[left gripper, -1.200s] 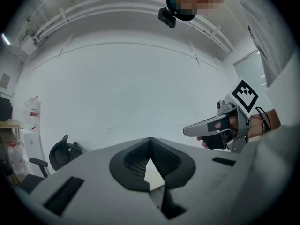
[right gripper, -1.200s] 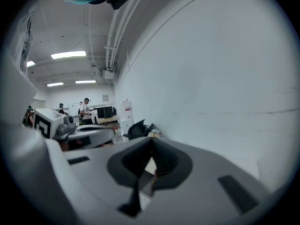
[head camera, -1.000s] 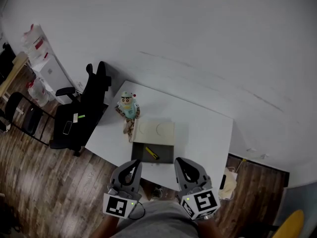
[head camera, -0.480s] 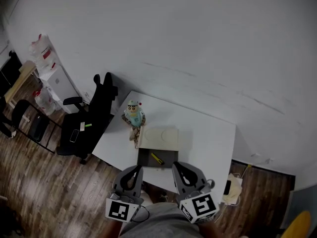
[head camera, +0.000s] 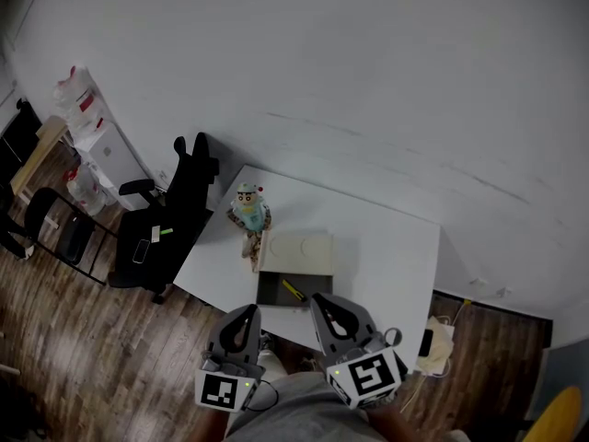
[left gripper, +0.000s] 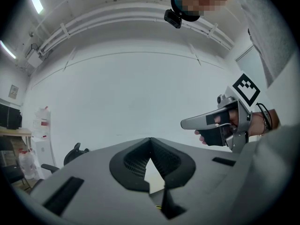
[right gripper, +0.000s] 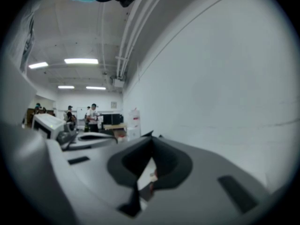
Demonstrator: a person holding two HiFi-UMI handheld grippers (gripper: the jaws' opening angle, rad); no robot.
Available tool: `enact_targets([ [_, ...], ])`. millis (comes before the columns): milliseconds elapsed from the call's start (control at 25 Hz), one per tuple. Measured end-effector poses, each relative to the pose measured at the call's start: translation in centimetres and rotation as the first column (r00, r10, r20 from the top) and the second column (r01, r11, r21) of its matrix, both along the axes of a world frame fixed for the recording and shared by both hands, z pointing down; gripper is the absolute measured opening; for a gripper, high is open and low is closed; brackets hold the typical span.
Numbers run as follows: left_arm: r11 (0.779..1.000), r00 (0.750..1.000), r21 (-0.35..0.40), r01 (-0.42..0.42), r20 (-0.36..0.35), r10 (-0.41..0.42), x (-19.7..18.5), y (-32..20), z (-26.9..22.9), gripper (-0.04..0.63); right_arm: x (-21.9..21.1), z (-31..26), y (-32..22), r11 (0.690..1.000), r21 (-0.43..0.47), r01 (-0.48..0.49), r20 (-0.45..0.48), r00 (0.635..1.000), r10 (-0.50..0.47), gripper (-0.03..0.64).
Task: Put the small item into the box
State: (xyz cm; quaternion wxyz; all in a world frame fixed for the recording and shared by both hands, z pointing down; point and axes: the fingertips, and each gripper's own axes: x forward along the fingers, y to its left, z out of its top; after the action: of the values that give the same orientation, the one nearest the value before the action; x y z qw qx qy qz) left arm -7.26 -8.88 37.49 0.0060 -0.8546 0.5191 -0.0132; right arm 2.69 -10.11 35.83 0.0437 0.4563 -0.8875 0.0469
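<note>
The small item (head camera: pixel 294 290), slim and yellow with a dark tip, lies slantwise inside the dark open box (head camera: pixel 269 291); its cream lid (head camera: pixel 296 250) sits just behind; a toy figure (head camera: pixel 249 212) stands beside it on the white surface (head camera: pixel 391 265); the left gripper (head camera: pixel 248 311) and right gripper (head camera: pixel 322 302) hover near, fingers pressed together on nothing.

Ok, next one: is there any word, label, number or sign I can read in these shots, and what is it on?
No readable text anywhere.
Left marker cube and right marker cube: black-and-white square patterns, not words.
Red labels on the white cabinet: too small to read.
Small frame on the wall: too small to read.
</note>
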Motion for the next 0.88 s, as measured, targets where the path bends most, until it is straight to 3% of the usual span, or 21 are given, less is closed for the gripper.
enact_targets([
  [880,1.0,1.0,-0.01,0.005,0.018,-0.005,1.4,-0.9,0.4,0.031,0.9,1.0,-0.8,0.999,-0.025,0.024,0.01,1.0,-0.024,0.032],
])
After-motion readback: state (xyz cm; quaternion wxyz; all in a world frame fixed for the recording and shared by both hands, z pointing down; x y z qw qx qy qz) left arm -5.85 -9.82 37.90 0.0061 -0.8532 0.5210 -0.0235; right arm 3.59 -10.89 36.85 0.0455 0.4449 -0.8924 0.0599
